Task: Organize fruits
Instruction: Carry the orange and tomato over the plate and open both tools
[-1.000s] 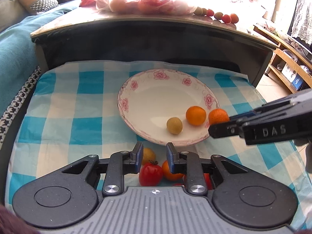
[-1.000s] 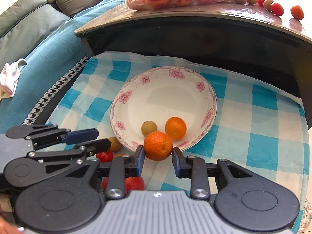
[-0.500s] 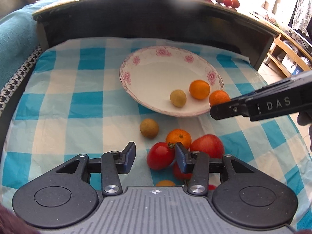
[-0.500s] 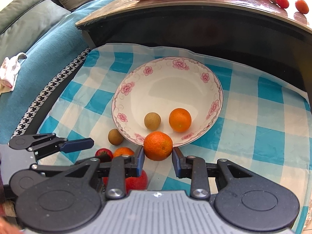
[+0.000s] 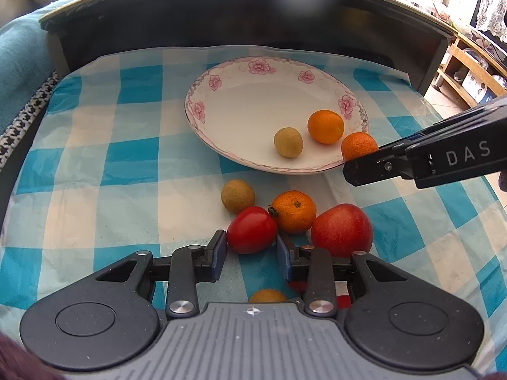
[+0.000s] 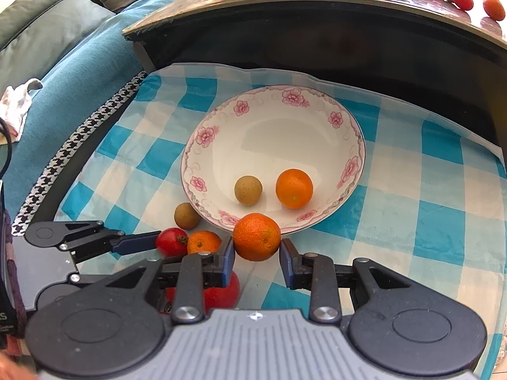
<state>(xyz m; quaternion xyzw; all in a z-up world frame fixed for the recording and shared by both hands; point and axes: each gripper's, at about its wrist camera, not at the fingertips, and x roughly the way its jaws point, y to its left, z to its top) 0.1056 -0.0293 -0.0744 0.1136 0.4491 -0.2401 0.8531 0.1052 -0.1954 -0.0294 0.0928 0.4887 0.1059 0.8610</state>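
My left gripper (image 5: 252, 247) is low over the checked cloth, jaws closing around a red tomato (image 5: 252, 229). The pads stand right at its sides, and I see no squeeze. In the right wrist view the left gripper's blue finger (image 6: 136, 242) lies beside the tomato (image 6: 171, 241). My right gripper (image 6: 256, 248) is shut on a small orange (image 6: 256, 237), held just above the near rim of the flowered plate (image 6: 190, 171). In the plate (image 5: 196, 107) lie a tan round fruit (image 5: 288, 142) and another orange (image 5: 325, 126).
On the cloth next to the tomato lie a tan fruit (image 5: 237, 196), a mandarin (image 5: 294, 210) and a red apple (image 5: 342, 229). A dark raised table edge (image 6: 317, 31) with more fruit on top stands behind the plate. A teal sofa (image 6: 79, 63) is at the left.
My left gripper sank toward the loose fruit, opened its jaws, and now narrows them around the tomato. The right gripper stayed in place with the orange.
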